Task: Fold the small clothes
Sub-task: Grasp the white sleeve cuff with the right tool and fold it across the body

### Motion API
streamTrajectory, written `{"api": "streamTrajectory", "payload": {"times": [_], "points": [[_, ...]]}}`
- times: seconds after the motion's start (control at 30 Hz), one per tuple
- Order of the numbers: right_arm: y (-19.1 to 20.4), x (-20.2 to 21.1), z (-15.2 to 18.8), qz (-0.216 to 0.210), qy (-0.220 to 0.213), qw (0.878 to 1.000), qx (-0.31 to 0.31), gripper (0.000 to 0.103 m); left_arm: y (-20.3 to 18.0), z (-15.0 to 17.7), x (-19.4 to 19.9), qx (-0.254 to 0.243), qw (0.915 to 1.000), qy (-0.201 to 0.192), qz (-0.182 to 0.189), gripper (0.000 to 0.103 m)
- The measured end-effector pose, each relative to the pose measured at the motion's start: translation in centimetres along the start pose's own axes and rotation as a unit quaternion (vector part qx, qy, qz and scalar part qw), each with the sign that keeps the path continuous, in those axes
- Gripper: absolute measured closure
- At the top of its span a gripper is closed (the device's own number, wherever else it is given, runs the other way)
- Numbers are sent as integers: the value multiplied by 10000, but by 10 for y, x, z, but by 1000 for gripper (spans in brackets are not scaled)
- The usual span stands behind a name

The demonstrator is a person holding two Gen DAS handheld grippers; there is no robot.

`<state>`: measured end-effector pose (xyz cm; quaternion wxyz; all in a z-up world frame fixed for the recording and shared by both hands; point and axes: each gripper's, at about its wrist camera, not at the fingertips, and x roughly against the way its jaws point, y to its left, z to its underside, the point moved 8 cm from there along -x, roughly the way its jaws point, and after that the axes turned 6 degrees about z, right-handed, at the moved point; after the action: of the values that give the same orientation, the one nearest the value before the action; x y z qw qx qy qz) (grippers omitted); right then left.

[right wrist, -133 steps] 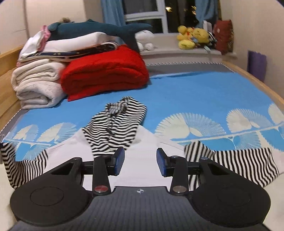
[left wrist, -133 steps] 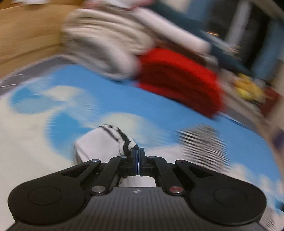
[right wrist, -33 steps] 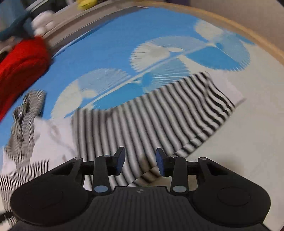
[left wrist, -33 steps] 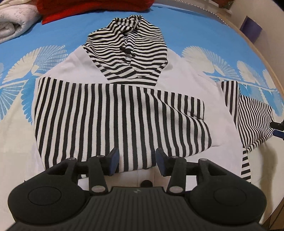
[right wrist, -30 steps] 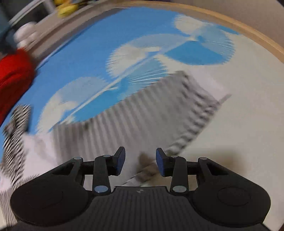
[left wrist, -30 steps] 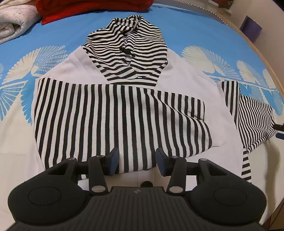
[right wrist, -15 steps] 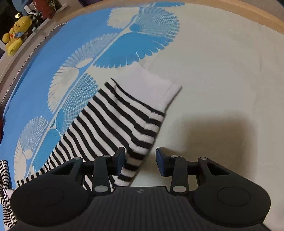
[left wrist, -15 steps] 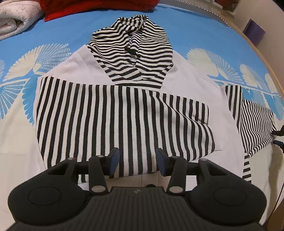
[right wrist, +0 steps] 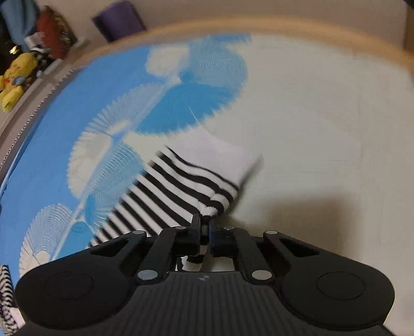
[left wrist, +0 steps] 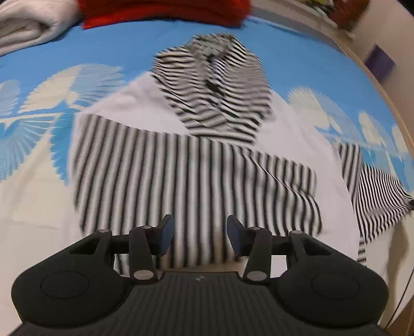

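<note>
Left wrist view: a small hooded top (left wrist: pixel 207 160) is seen spread flat on the bed cover (left wrist: pixel 108 49). The picture is blurred.
Top: white in the body, with black and white stripes on the hood (left wrist: pixel 214 88) and the sleeves.
Folded sleeve: one striped sleeve (left wrist: pixel 181 175) is laid across the white front, below the hood.
Other sleeve: the second striped sleeve (right wrist: pixel 181 188) is stretched out to the right side, off the body and onto the bed cover.
Right gripper (right wrist: pixel 204 230): its jaws have just been closing. The striped edge of the second sleeve, near the white cuff (right wrist: pixel 220 155), is pinched between them.
Left gripper (left wrist: pixel 199 230): it is held above the near edge of the top. Its jaws are half open and nothing is gripped.
Bed cover: blue and cream, with fan shapes printed on it.
Far end of the bed: a red blanket (left wrist: pixel 160 10) and a white folded blanket (left wrist: pixel 31 23) are seen beyond the hood.
Beside the bed: a wooden bed edge (right wrist: pixel 284 25) and a yellow soft toy (right wrist: pixel 14 82) are seen in the right wrist view.
</note>
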<state>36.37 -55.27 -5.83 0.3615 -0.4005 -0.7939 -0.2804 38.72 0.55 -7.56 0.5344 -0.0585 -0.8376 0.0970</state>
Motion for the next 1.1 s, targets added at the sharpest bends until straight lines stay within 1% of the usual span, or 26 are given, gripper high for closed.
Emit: {"api": "streamTrajectory", "payload": {"times": [0.07, 0.13, 0.17, 0.2, 0.23, 0.33, 0.37, 0.4, 0.43, 0.47, 0.5, 0.53, 0.57, 0.6, 0.63, 0.67, 0.77, 0.83, 0.87, 0.9, 0.93, 0.97, 1.0, 1.03, 1.07, 1.1], "points": [[40, 38, -4, -319, -653, 9962, 487, 98, 16, -8, 9, 217, 9997, -113, -42, 53], [88, 81, 5, -885, -1227, 9828, 1055, 98, 34, -16, 18, 455, 9987, -228, -78, 53], [113, 104, 15, -1249, -1455, 9720, 1358, 98, 44, -19, 24, 582, 9978, -288, -100, 53], [133, 122, 27, -1586, -1579, 9611, 1616, 98, 54, -22, 29, 696, 9969, -341, -121, 53], [156, 143, 45, -2017, -1632, 9471, 1887, 98, 65, -25, 35, 820, 9957, -404, -141, 53], [211, 194, 113, -3130, -1527, 8996, 2635, 98, 93, -31, 50, 1101, 9923, -536, -203, 53], [225, 207, 141, -3488, -1368, 8821, 2854, 98, 102, -32, 54, 1197, 9910, -565, -215, 53], [238, 219, 170, -3865, -1099, 8618, 3096, 98, 110, -33, 57, 1285, 9898, -580, -210, 53], [249, 228, 205, -4257, -668, 8352, 3419, 95, 116, -34, 60, 1371, 9886, -587, -185, 53], [259, 235, 244, -4615, -21, 8015, 3803, 93, 121, -35, 63, 1446, 9876, -592, -140, 53], [263, 236, 279, -4826, 658, 7682, 4154, 94, 124, -36, 65, 1492, 9870, -592, -91, 53], [261, 235, 310, -4851, 1183, 7443, 4436, 93, 127, -36, 66, 1530, 9865, -589, -45, 53], [258, 232, 329, -4704, 1443, 7378, 4621, 93, 129, -36, 67, 1566, 9859, -589, -10, 53], [255, 227, 341, -4494, 1599, 7392, 4754, 92, 131, -36, 68, 1597, 9854, -592, 16, 53], [253, 223, 343, -4286, 1674, 7475, 4791, 89, 133, -36, 69, 1630, 9849, -588, 37, 53], [252, 221, 339, -4096, 1661, 7600, 4764, 89, 133, -36, 69, 1647, 9846, -579, 54, 53], [252, 221, 298, -3401, 1566, 8156, 4412, 86, 128, -33, 66, 1635, 9851, -527, 103, 53], [245, 226, 266, -3218, 1501, 8480, 3935, 78, 117, -31, 59, 1531, 9871, -455, 130, 53], [243, 229, 252, -3251, 1433, 8592, 3681, 76, 109, -30, 55, 1435, 9887, -403, 155, 53], [241, 231, 241, -3319, 1335, 8652, 3514, 73, 100, -28, 50, 1330, 9903, -348, 178, 53], [238, 231, 232, -3360, 1143, 8680, 3472, 70, 90, -25, 45, 1198, 9922, -288, 203, 53], [234, 225, 226, -3304, 907, 8700, 3547, 70, 77, -21, 40, 1007, 9944, -222, 217, 53], [228, 219, 224, -3075, 590, 8747, 3699, 70, 67, -18, 35, 837, 9961, -168, 211, 53], [221, 207, 224, -2574, 307, 8835, 3901, 69, 56, -14, 29, 640, 9977, -101, 184, 53], [216, 196, 225, -2079, 174, 8896, 4062, 68, 45, -9, 23, 451, 9988, -38, 162, 53], [214, 191, 224, -1968, 162, 8916, 4075, 68, 36, -4, 17, 298, 9994, 19, 157, 53]]}}
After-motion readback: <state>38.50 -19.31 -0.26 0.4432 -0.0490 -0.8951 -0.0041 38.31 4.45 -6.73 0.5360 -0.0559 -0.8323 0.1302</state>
